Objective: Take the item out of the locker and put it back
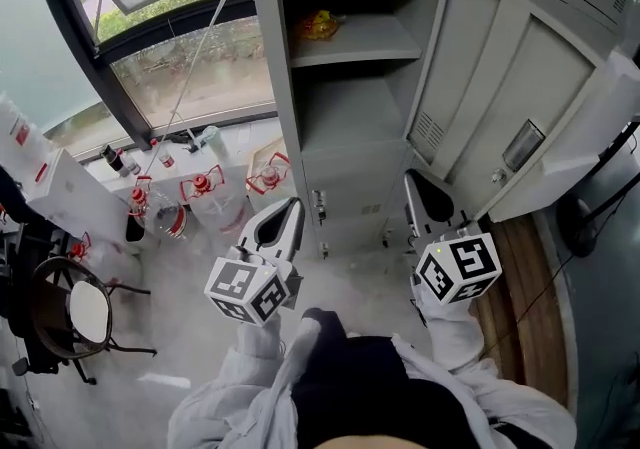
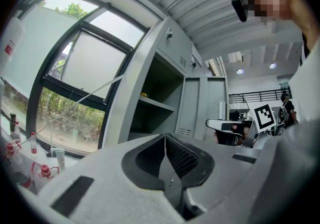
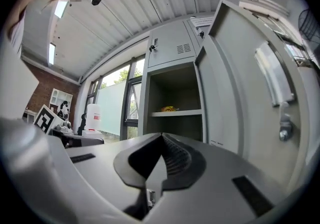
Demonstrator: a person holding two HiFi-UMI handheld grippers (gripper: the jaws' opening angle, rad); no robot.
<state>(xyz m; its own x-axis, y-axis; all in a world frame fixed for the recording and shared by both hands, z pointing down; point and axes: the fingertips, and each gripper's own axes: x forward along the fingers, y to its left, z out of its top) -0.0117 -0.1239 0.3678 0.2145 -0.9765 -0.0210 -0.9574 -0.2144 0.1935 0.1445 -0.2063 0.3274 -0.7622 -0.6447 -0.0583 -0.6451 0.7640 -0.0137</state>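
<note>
The grey locker (image 1: 350,127) stands open, its door (image 1: 500,107) swung out to the right. A small yellow-orange item (image 1: 318,25) lies on the upper shelf; it also shows in the right gripper view as the item (image 3: 170,109) and faintly in the left gripper view as the item (image 2: 145,93). My left gripper (image 1: 288,209) is held level in front of the locker's lower left, its jaws together with nothing between them (image 2: 165,135). My right gripper (image 1: 412,185) is near the open door's foot, also shut and empty (image 3: 161,134). Both are well short of the shelf.
A closed lower locker door (image 1: 345,192) sits under the open compartment. Several red-capped bottles (image 1: 200,182) stand on the floor by the window at left. A round-seat chair (image 1: 70,312) is at far left. More lockers and a cable (image 1: 590,217) lie to the right.
</note>
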